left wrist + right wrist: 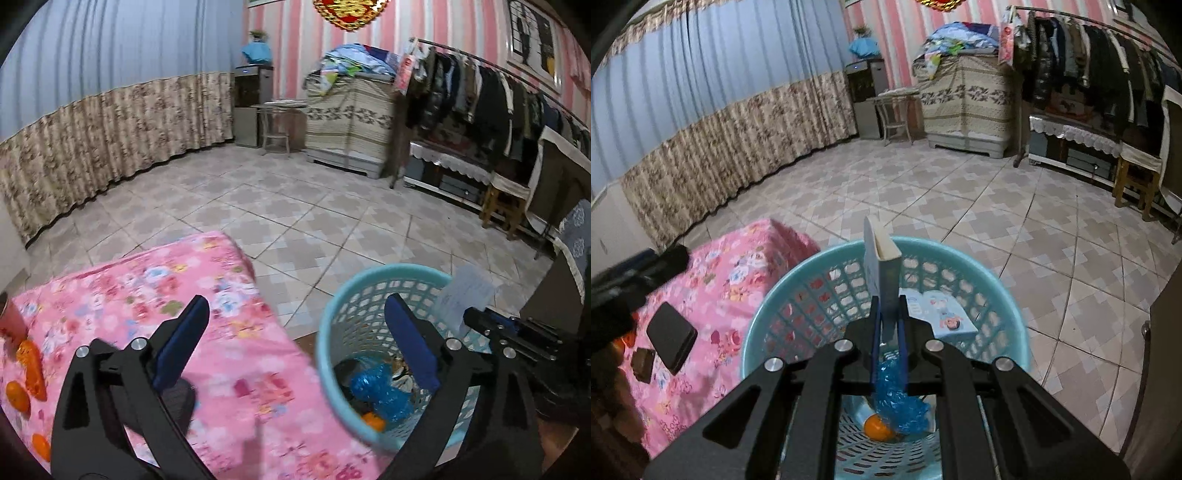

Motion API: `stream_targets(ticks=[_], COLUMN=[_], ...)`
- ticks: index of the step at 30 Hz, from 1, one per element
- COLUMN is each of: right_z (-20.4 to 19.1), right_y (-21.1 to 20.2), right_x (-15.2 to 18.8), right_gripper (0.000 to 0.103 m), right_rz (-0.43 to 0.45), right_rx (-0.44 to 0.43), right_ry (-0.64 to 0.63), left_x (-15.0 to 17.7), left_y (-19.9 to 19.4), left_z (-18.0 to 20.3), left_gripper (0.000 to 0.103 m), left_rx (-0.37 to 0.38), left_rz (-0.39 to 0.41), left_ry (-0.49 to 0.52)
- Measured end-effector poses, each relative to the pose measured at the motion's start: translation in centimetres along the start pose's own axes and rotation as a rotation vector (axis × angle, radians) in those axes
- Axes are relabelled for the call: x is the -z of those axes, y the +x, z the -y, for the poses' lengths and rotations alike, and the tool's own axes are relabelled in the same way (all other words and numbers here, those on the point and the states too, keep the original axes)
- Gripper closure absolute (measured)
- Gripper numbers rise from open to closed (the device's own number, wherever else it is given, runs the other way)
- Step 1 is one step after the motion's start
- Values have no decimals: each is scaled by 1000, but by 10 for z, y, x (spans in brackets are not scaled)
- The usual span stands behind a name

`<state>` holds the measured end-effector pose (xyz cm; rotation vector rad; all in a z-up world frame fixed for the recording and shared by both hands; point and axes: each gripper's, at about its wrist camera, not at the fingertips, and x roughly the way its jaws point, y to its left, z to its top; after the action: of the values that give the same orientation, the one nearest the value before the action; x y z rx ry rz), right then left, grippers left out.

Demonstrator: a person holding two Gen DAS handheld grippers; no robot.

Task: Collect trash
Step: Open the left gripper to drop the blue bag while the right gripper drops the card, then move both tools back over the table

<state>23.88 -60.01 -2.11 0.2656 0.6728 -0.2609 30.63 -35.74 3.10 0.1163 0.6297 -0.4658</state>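
Hovering over the blue mesh wastebasket (798,295), right gripper (888,321) clamped on a flattened pale-blue carton (882,266), which stands upright between the fingers and rises above the basket's far rim. Jaws nearly closed, pads pressed on the carton's lower end.

Left gripper (295,343) spread wide, nothing between the fingers; left finger over the pink floral cloth (229,369), right finger over the basket opening. Seen from the left wrist camera, the right gripper shows at the basket's right edge with the same carton blurred.

Inside the basket: crumpled blue plastic film (901,402), an orange piece, peel or fruit cannot tell (875,430), a small printed blue-and-white box (942,314) leaning against the inner wall, plus darker scraps too blurred to identify.

On the pink cloth, just beside the basket: a large dark flat wallet-like item (670,338) and a smaller dark one (642,363) touching it. Further left on the cloth: orange pieces (31,369) and a reddish cup (11,321) at the edge of the left wrist view, partly cut off.

Basket standing on the tiled floor (960,206), touching or just beside the cloth-covered surface; cannot tell which.
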Motion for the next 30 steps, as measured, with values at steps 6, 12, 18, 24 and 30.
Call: stream_targets(ticks=[6,12,18,24,30], right_z=[-14,-24,-65,-114,-168], right_y=[-1,-10,-29,-53,-59], right_x=[1,-3,2,11,28], right_gripper=[28,25,20,15,11], right_rz=[9,33,83,127,117], right_rx=[62,78,61,-33,-186], right_ry=[-13,-20,-94,-153,-170], left_x=[8,24,41,65,89], left_y=[-24,-59,-94,-131,-143], left_z=[-22,-59,-107,-161,-226], left_gripper=[8,5,5,5,5], left_rx=[-54,-112,-156,-247,-336], left_rz=[25,50,61,76,28], left_ry=[2,-21,-77,-92,-117])
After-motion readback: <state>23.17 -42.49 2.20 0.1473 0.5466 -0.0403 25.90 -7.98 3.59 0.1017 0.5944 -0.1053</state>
